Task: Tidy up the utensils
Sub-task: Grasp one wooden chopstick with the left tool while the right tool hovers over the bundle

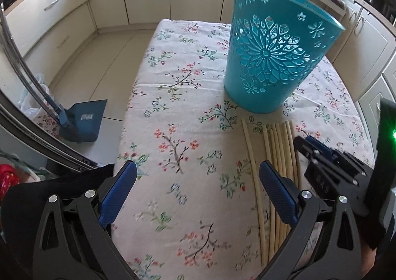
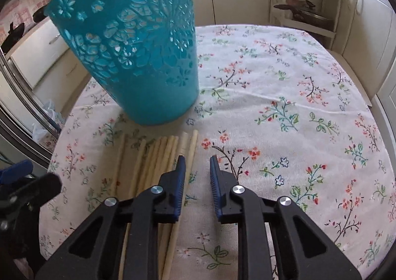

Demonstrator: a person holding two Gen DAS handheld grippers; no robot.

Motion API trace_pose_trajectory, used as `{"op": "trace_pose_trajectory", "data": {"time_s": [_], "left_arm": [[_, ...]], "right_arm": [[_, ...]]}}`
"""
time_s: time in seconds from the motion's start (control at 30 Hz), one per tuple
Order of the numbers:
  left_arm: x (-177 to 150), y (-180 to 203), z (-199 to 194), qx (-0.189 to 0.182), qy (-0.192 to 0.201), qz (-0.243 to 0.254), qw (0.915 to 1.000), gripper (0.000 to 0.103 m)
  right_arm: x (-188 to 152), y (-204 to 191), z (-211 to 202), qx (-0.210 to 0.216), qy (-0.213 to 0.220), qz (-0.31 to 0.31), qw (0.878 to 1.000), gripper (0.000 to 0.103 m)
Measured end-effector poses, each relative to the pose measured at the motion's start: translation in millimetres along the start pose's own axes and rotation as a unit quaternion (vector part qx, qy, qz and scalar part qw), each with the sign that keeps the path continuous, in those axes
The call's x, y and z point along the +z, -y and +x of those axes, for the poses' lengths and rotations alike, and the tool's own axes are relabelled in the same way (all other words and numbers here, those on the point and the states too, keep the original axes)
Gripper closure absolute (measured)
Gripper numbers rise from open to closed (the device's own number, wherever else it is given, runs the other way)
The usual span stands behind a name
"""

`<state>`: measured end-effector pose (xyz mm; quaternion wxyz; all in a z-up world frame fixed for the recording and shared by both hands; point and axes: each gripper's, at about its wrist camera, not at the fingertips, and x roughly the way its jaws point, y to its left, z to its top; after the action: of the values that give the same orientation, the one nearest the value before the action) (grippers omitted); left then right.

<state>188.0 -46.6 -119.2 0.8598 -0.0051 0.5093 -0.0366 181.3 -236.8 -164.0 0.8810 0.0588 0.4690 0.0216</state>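
- Table [image 1: 173, 111], covered by a flowered cloth, carries everything named below
- Blue bucket [image 1: 274, 49] with cut-out flower patterns stands upright on the table, mouth up
- Pale sticks [image 1: 277, 156] lie side by side in a loose row flat on the cloth, their far tips just short of the bucket's base, not touching it
- Left gripper [image 1: 198, 190] hovers nearer than the bucket, beside the sticks, jaws spread wide and empty
- Right gripper [image 2: 197, 178] sits over the near part of the sticks, jaws parted a little, nothing between them
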Motion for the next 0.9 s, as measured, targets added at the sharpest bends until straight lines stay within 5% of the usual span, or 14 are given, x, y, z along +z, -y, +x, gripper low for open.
{"op": "trace_pose_trajectory", "data": {"time_s": [0.33,0.5,0.63,0.9], "left_arm": [[15.6,29.4,40.0,0.019,-0.014,0.024,0.9994,0.008],[20.0,42.3,53.3,0.042,-0.014,0.041,0.9981,0.012],[21.1,41.4,60.9,0.03,-0.007,0.037,0.9988,0.029],[21.4,58.4,60.8,-0.03,0.009,0.088,0.9957,0.094]], "right_arm": [[1.3,-2.5,-4.5,0.026,-0.051,-0.097,0.994,0.094],[-8.2,6.2,-14.0,0.044,-0.046,-0.07,0.995,0.094],[-8.4,9.0,-13.8,0.051,-0.048,-0.061,0.996,0.094],[-3.8,8.9,-7.2,0.044,-0.041,-0.069,0.996,0.092]]}}
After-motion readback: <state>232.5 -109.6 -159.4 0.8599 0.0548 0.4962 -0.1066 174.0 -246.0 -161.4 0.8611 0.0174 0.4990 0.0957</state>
